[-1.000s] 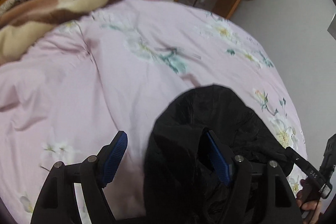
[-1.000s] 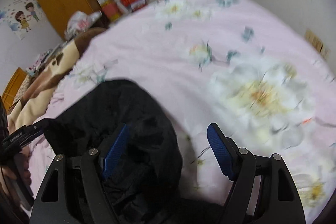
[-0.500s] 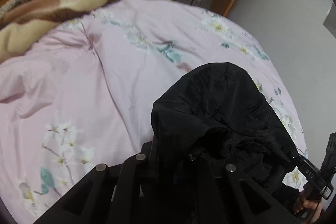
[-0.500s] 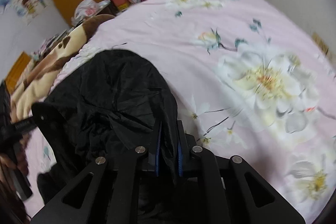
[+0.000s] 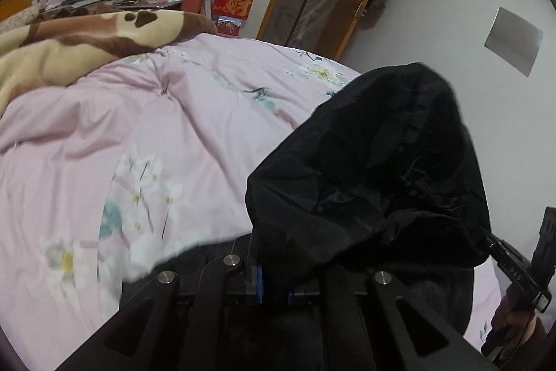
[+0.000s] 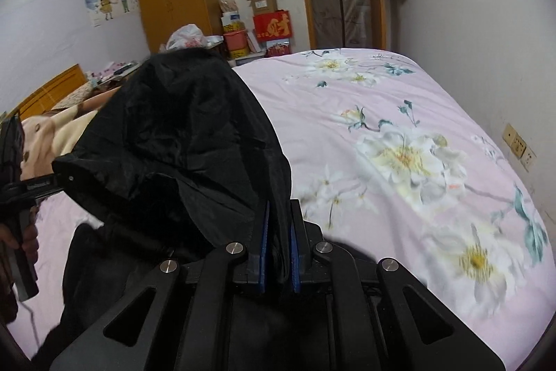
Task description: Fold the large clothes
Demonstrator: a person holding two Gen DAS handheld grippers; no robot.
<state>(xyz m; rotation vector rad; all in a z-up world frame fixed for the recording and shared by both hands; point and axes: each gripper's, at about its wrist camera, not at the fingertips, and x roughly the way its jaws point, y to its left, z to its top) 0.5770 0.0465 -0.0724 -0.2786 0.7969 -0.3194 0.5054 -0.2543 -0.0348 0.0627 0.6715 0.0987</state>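
Both tools are clamped on the black jacket (image 6: 180, 141) right now, one on each side, and that is why the garment balloons up off the bed instead of lying flat. The right tool (image 6: 278, 252) has its blue pads (image 6: 262, 252) pressed together with a dark hem sandwiched between them, the cloth rising toward eleven o'clock in its own view. The left tool (image 5: 272, 280) is likewise pinched shut on fabric, though the jacket drapes over it and hides most of the pads; only a sliver of blue peeks out at its middle. From the left view the jacket fills the three o'clock side, and the other tool's handle pokes in at four o'clock with a hand (image 5: 514, 329) wrapped round it.

Two grips held apart look like a lift to spread the thing: with so slack and slippery a shell, one pinch alone would let it hang in a bundle. The pink floral quilt (image 6: 399, 145) lies open toward one o'clock in the right view, a broad landing spot, I'd say. A brown and cream blanket (image 5: 69, 47) sits bunched at ten o'clock in the left view, well away from the work. I judge the folding barely begun; the jacket is crumpled, no crease laid yet.
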